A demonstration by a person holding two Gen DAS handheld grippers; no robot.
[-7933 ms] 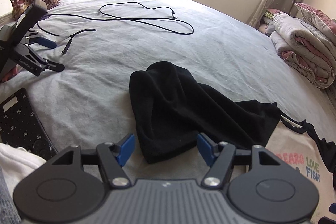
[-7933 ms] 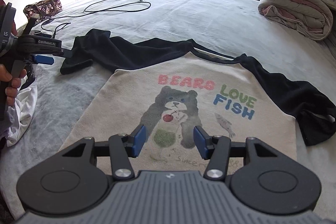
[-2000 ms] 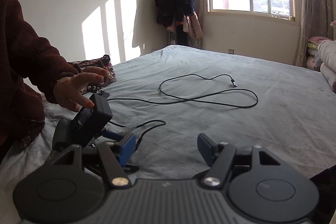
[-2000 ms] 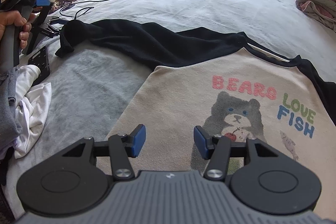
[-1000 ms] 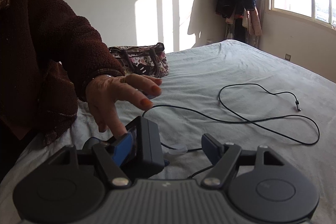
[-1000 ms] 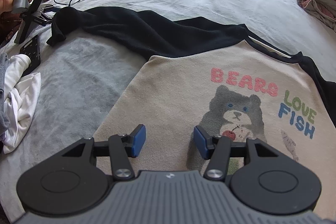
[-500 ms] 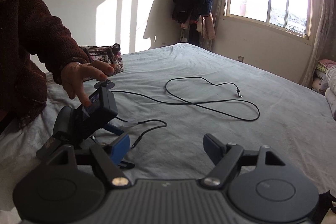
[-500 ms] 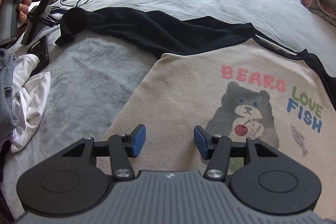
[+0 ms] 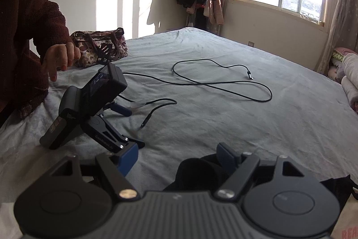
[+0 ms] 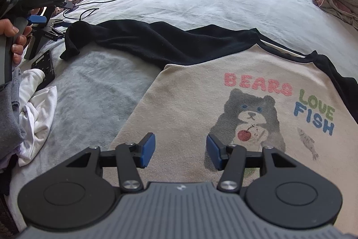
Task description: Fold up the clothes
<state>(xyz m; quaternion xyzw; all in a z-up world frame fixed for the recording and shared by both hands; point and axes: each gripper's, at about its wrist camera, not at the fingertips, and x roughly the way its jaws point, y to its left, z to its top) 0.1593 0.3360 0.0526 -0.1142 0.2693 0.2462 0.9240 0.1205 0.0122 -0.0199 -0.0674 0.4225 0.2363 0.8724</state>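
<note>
Shirt (image 10: 201, 104) lies flat, print up, on bed (image 10: 223, 3); no fold made yet, all folding left. Left gripper (image 9: 176, 153) fingers apart above black sleeve end (image 9: 199, 169). Right gripper (image 10: 180, 149) apart, empty, over near hem.

Left black two-finger gripper with blue pads (image 9: 177, 157): jaws apart, nothing pressed between them, pointing toward twelve o'clock. Right black two-finger gripper with blue pads (image 10: 180, 150): jaws apart, empty, angled downward. Bare hand in dark red fleece sleeve (image 9: 59, 58) at ten o'clock, fingers spread.
</note>
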